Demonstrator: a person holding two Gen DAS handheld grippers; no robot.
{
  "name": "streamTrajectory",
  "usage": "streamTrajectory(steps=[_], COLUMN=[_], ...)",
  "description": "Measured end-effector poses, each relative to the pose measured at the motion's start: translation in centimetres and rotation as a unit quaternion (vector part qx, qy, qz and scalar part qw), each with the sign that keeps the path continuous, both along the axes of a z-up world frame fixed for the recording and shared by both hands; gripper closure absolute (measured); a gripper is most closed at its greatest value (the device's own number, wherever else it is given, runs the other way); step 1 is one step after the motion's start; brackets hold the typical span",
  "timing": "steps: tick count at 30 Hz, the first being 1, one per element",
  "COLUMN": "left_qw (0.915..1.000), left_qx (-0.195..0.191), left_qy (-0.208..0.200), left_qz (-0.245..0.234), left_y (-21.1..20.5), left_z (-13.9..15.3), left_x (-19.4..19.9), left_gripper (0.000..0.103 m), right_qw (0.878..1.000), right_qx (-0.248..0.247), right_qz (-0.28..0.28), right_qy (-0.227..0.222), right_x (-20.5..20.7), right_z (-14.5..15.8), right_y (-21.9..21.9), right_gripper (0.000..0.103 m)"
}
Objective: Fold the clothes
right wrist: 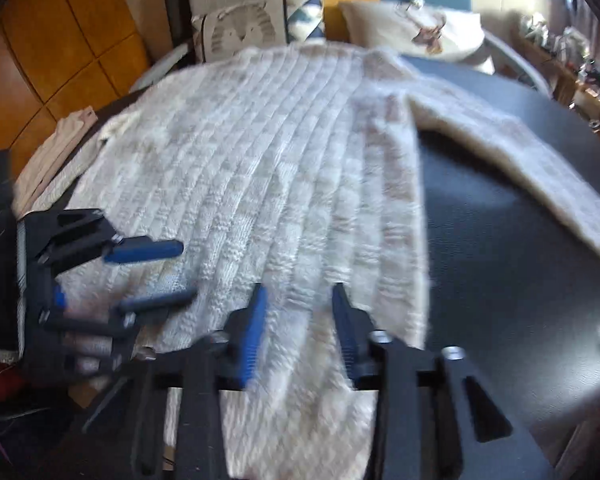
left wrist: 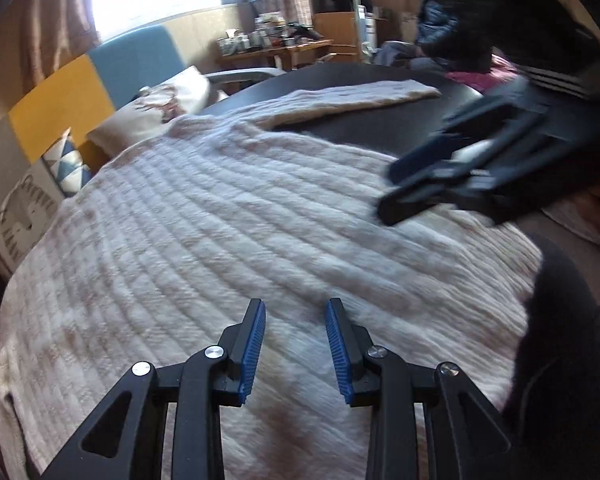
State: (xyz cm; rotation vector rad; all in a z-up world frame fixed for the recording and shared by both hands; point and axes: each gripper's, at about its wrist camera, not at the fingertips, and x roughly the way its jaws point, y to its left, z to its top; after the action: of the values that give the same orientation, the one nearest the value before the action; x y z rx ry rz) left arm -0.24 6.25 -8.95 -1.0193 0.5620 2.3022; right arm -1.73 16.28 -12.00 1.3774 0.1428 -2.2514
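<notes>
A dark desk carries a cream ribbed sweater spread flat, one sleeve stretched out sideways. The left gripper hovers over the sweater's body, fingers parted on nothing. The right gripper likewise hangs parted and empty above the hem.

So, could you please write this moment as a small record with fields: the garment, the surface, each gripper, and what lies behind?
garment: cream knitted sweater, spread flat, one sleeve stretched out to the side
surface: dark table
left gripper: jaws apart above the sweater, nothing between them
right gripper: jaws apart above the sweater's lower part, gripping nothing
behind: pillows beyond the table's far edge
</notes>
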Motion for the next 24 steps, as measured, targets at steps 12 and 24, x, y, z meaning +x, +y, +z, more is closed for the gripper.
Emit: streamTrajectory(steps=[12, 24], left_qw=[0.9946, 0.9971], left_qx=[0.072, 0.060], left_qy=[-0.051, 0.009], left_qz=[-0.055, -0.045], left_y=[-1.3, -4.8], left_z=[-0.1, 2.9], left_x=[5.3, 7.4], left_gripper=[0.079, 0.078], right_qw=[0.999, 1.000], right_qx=[-0.011, -0.007], right_qz=[-0.023, 0.005], right_qy=[-0.027, 0.010], right_x=[-0.4, 1.5], right_z=[-0.8, 1.0], right_y=[0.2, -1.0], right_gripper=[0.079, 0.079])
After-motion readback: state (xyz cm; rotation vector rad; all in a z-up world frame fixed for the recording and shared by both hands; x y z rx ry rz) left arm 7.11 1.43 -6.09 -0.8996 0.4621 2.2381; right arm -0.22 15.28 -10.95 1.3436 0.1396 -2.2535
